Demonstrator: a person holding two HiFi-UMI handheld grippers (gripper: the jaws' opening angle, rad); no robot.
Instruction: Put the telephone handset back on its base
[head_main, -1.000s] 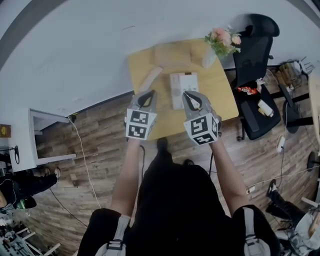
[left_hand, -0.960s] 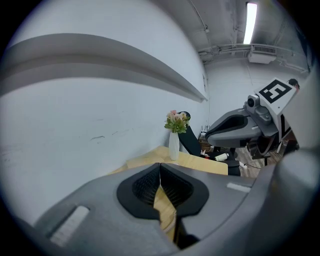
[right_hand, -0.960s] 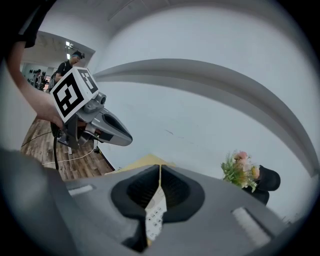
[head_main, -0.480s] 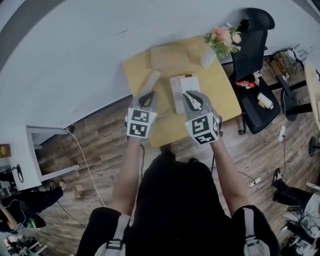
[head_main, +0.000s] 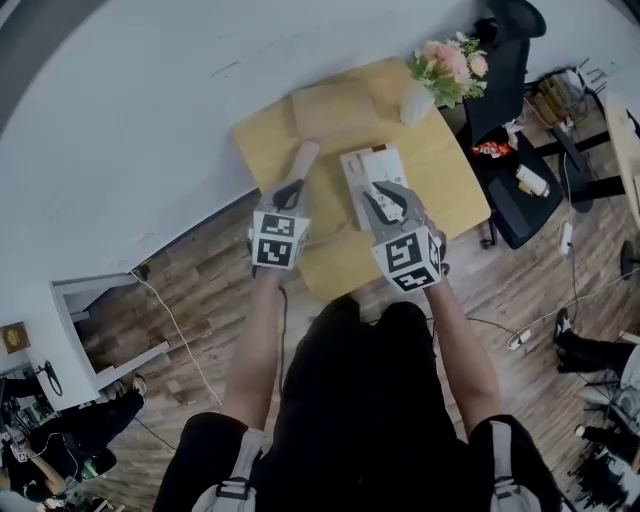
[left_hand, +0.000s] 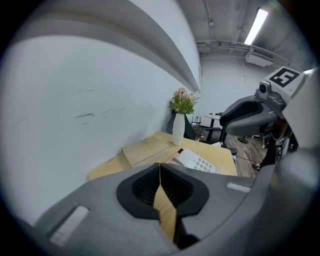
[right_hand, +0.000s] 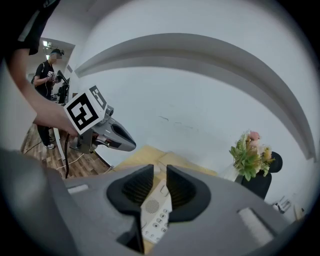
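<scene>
Telephone handset, cream and elongated, lies on the yellow wooden table, left of its base and just ahead of the left gripper's tips. Only the head view shows it; in the left gripper view that gripper's own grey body blocks it.

The left gripper is clenched on nothing: its pad tips meet, with a sliver of table showing beneath. The right gripper has its jaws parted, having just been opening, and grips nothing. Through the gap its view shows the white push-button telephone base, whose near end the head view hides under that gripper.

Beyond stand a flat tan board and a white vase of pink flowers.
</scene>
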